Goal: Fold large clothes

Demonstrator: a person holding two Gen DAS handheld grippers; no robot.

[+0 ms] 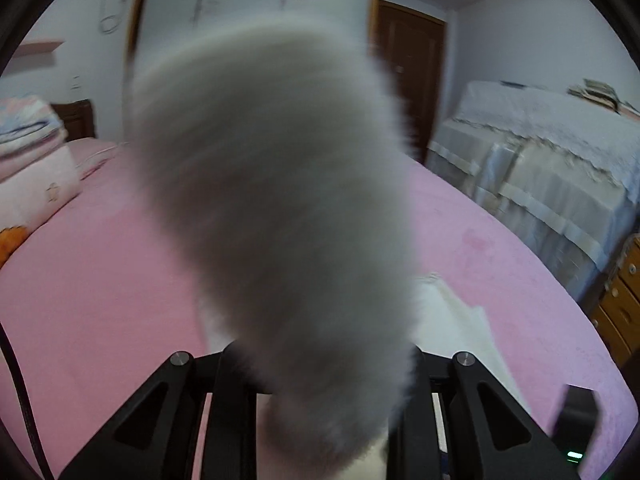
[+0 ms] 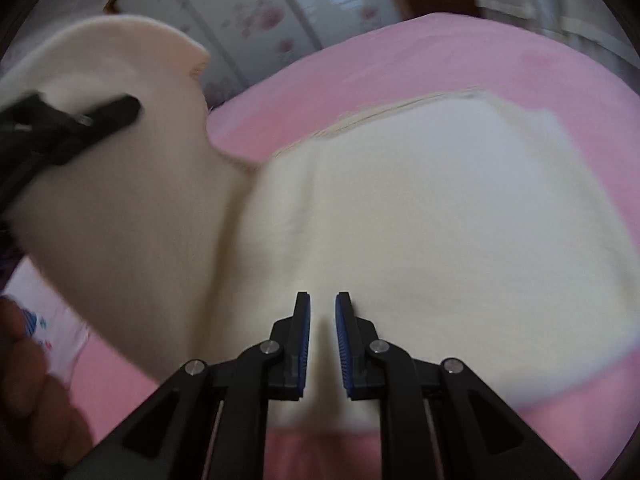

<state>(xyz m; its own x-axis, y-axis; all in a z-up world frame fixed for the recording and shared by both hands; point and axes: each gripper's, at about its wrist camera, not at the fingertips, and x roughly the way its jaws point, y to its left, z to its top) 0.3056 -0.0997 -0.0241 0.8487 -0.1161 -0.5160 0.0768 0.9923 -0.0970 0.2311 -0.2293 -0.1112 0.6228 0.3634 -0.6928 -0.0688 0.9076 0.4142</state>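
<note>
Cream garment — on pink bed

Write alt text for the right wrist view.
A cream fleece garment lies on a pink bedsheet, its edge pinched between the right gripper's blue-padded black fingers. At left, the left gripper lifts another part of it.

My right gripper is matte black with angular linkage arms, triangular cut-outs, round silver screws at the pivots and ribbed blue pads on the inner finger faces. My left gripper has the same black frame and silver screws, with a black cable along its left edge. Its fingers are blurred in the right wrist view.
</note>
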